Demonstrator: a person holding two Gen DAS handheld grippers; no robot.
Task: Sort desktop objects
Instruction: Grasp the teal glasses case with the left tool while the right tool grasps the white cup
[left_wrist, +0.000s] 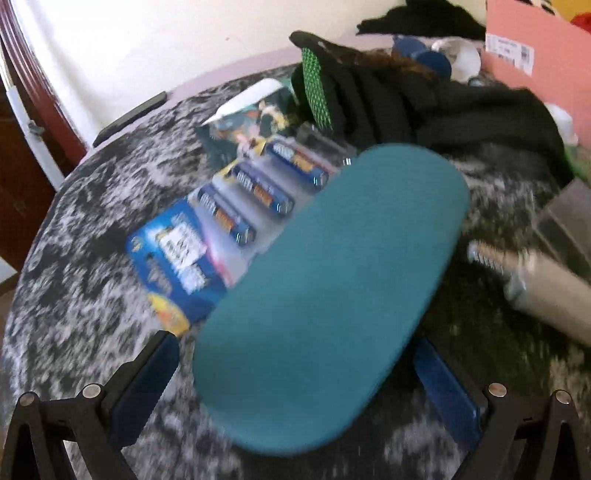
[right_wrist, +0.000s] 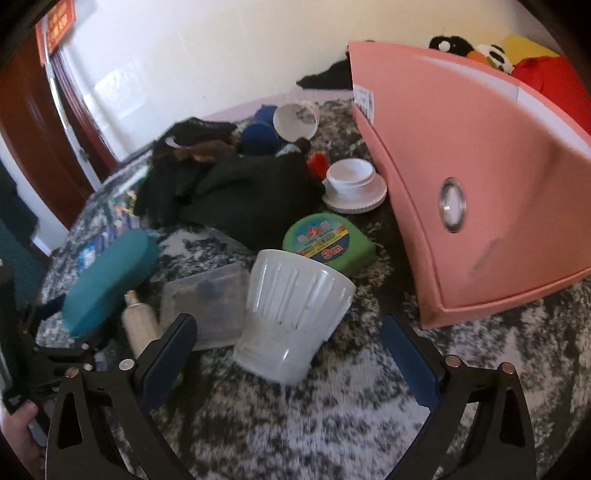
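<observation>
The big pink box sits at the right on the speckled surface, with a round metal ring on its front; soft toys show behind its top edge, but what's inside it can't be seen. Left of it is a heap of black clothes. Nearer, the teal case lies shut between the fingers of the left hand-held gripper, which look spread wider than the case (too blurry to call contact, so I can't tell if it's clamped). It partly covers a battery pack with batteries still in their blisters. The right hand-held gripper is spread wide, with the white ribbed cup standing mouth-down between its fingers, untouched. Behind the cup: a green tape measure, a clear plastic box with something dark inside, and a small metal bottle with no cap. Farther back, a white jar sits open on its lid.
</observation>
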